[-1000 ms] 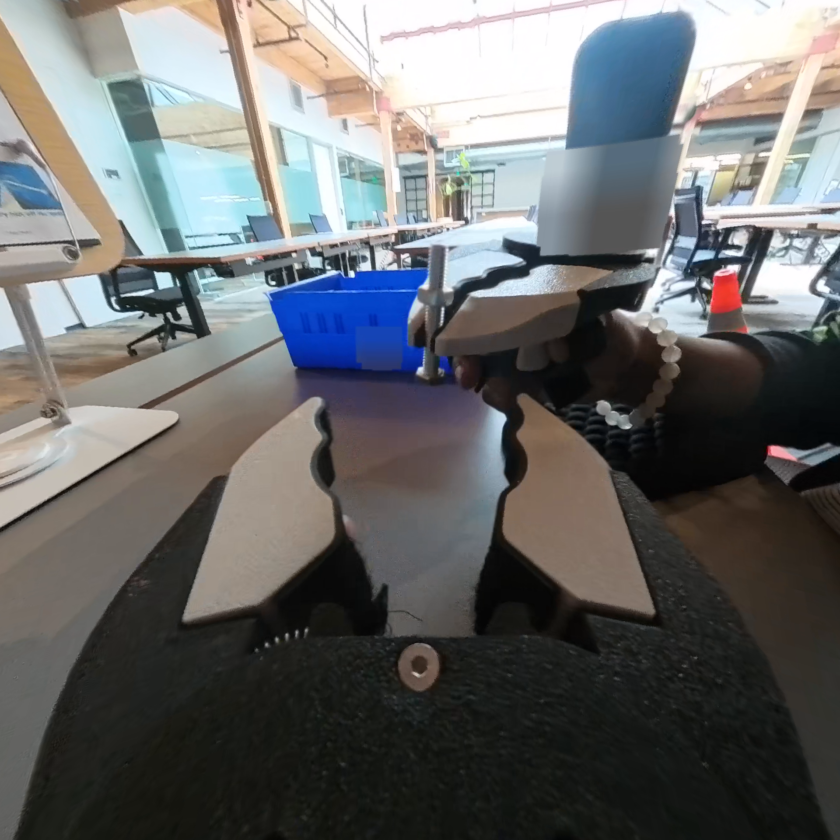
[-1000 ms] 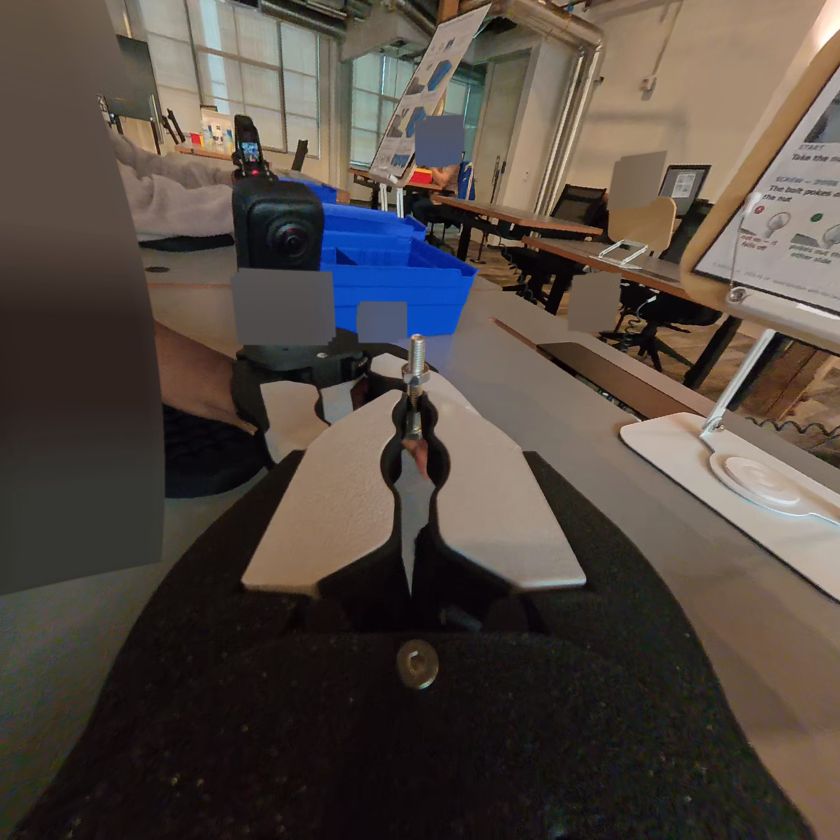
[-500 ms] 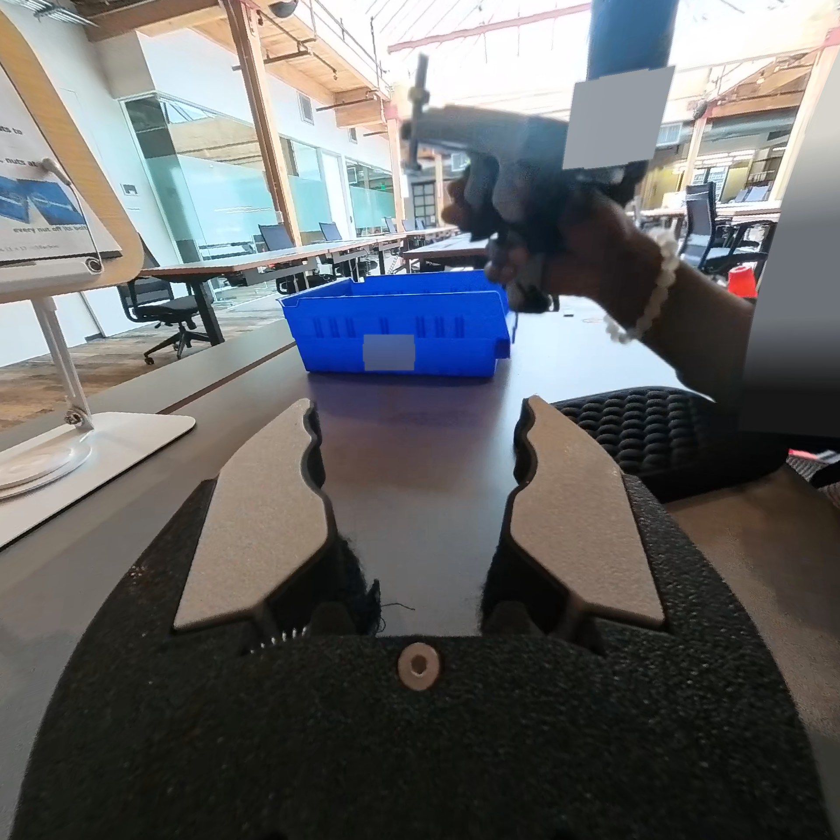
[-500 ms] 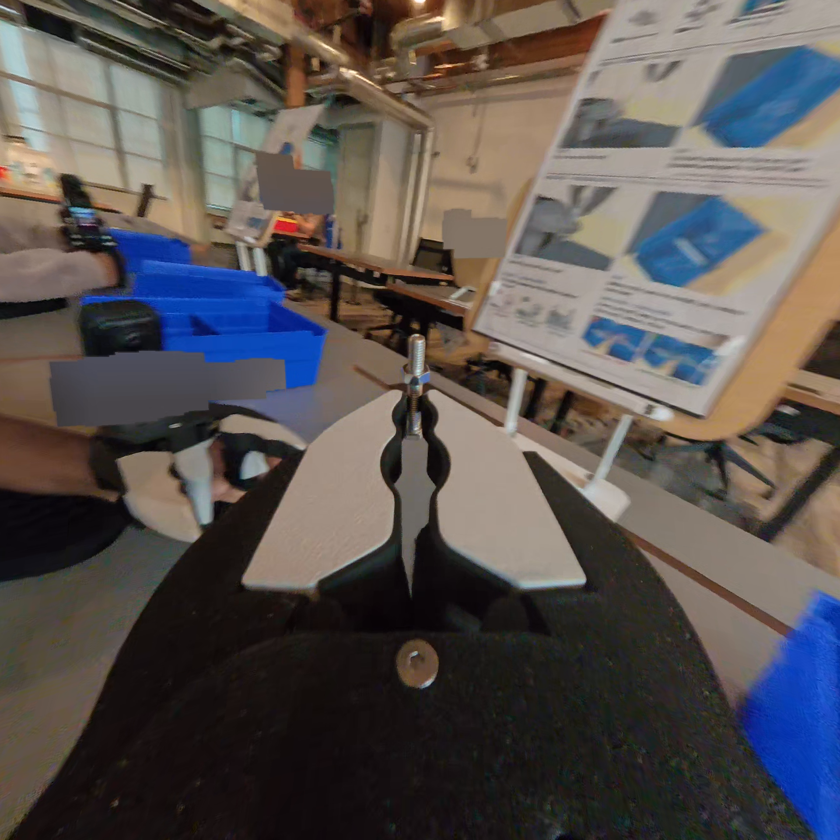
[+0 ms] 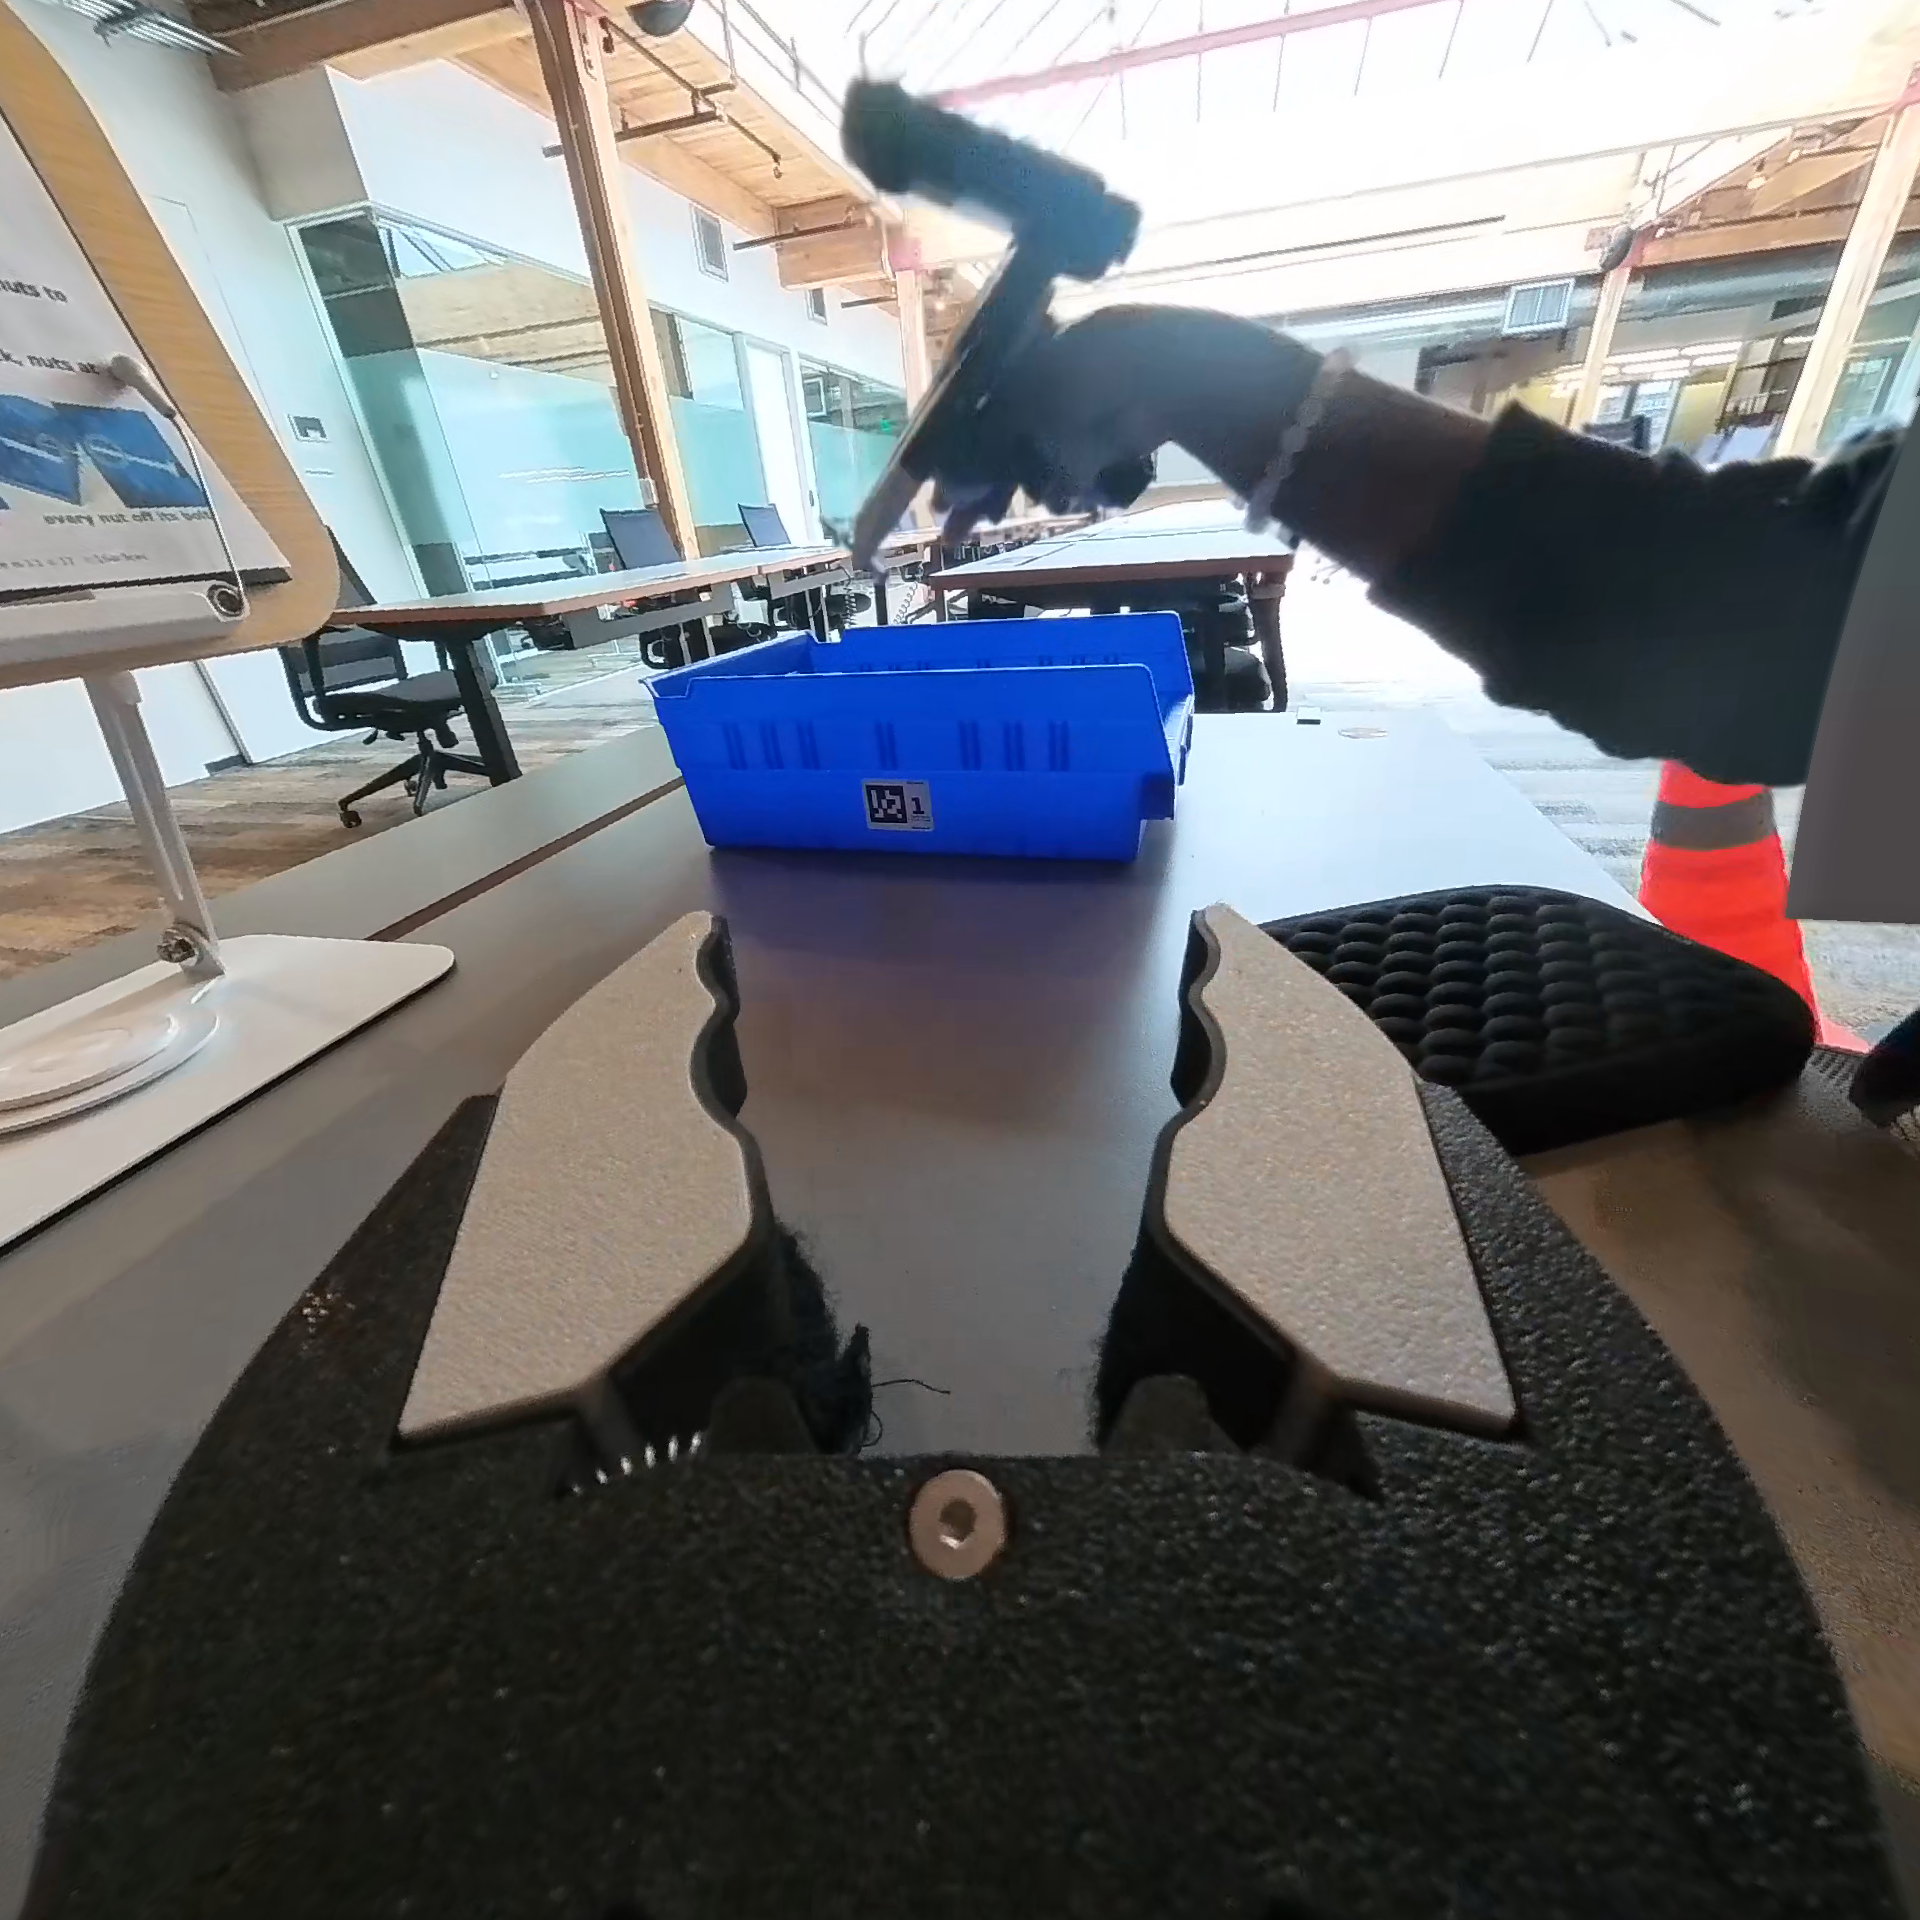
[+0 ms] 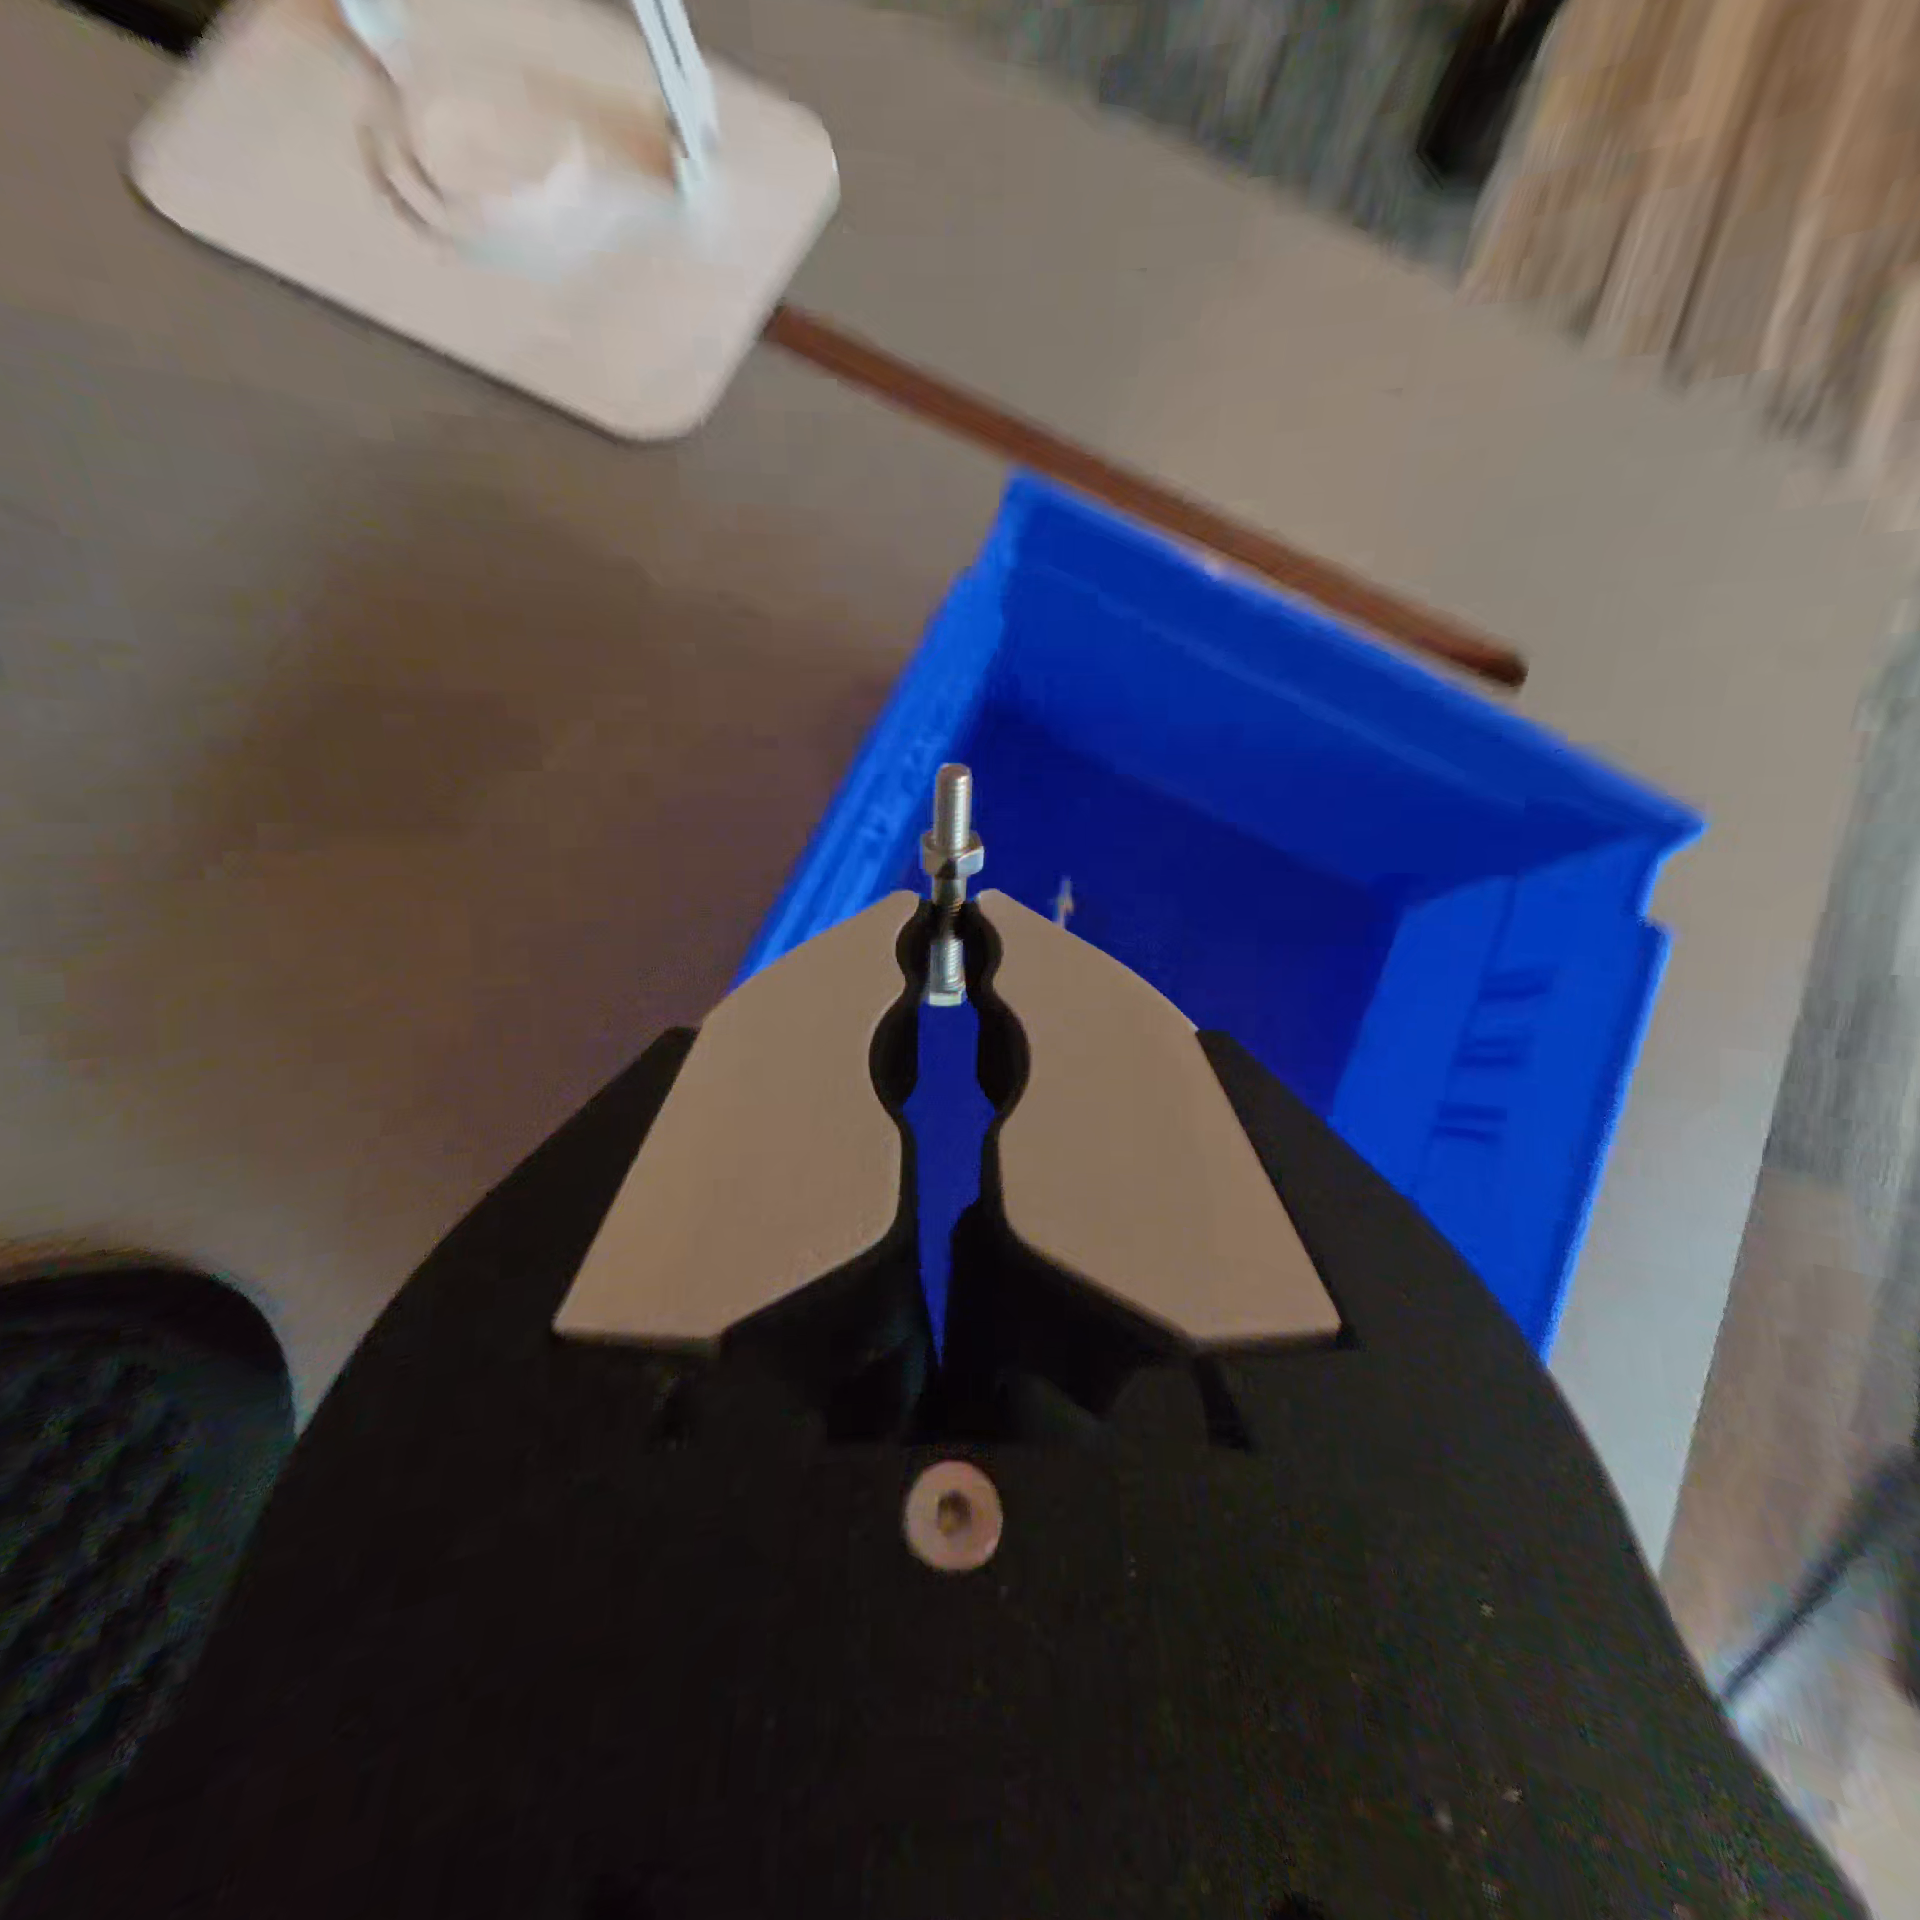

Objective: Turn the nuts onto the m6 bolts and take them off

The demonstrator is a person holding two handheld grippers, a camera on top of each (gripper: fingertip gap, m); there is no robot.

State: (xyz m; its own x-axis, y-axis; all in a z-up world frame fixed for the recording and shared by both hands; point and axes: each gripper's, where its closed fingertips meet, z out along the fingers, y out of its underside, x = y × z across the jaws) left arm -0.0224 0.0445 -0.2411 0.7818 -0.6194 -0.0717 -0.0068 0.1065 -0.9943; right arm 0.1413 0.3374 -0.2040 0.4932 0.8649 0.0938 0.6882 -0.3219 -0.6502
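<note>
Steel threads catch the light where the right tool (image 6: pixel 951 914) clamps a bolt (image 6: pixel 952 883) by its shank, pads pressed to either side, with a nut (image 6: pixel 954 854) seated on the thread just beyond the fingertips and the bolt's head tucked back in the scalloped hollow between the fingers. Gripping the shank below the nut leaves the nut free and the threaded end exposed. The tool is tipped downward over the open blue bin (image 6: pixel 1455 831), so the bolt hangs above the bin's interior; my reading is that the joined pair is about to be dropped there, since something small and pale already lies on the bin floor, too blurred to name.

From the left wrist view, the left tool (image 5: pixel 954 940) sits low over the dark bench (image 5: pixel 935 1039) with its fingers spread wide and nothing between them, well short of the bin. It seems parked out of the way while the other hand works. A white stand base (image 5: pixel 260 997) and a black textured pad (image 5: pixel 1558 997) flank it.
</note>
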